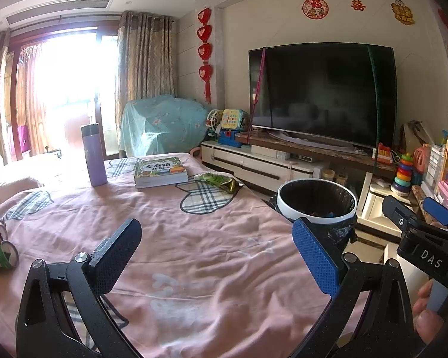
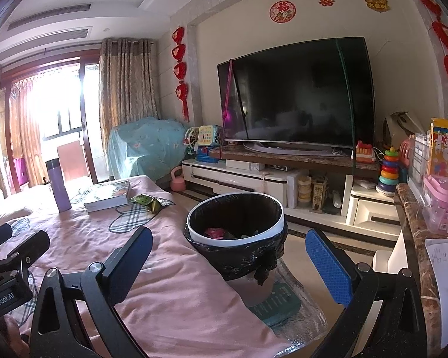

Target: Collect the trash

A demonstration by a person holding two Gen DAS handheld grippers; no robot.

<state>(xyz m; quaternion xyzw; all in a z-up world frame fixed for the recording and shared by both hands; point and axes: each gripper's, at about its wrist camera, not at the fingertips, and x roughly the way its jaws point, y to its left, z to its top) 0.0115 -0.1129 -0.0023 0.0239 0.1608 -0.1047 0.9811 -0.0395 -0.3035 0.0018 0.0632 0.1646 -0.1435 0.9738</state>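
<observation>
Left wrist view shows the left gripper (image 1: 218, 256) spread wide and empty above the pink cloth (image 1: 194, 268), with the green snack wrapper (image 1: 221, 182) lying flat at about 12 o'clock, just past the stack of books (image 1: 159, 171) and well apart from the fingers. From the right wrist view the right gripper (image 2: 230, 262) is likewise wide apart and holding nothing; the same wrapper (image 2: 147, 201) sits at about 11 o'clock, and the bin (image 2: 234, 223), lined with a black bag and already holding some scraps, stands close at 12 o'clock, off the table's edge. Judging by its crinkled, foil-like look, the wrapper should be very light, limp and a little slippery, so it will likely fold or slide rather than resist. A pinch on a raised crumpled edge, not the flat middle, seems the surest hold. More coloured scraps (image 1: 0, 253) show at 9 o'clock in the left view, too cropped to identify.
</observation>
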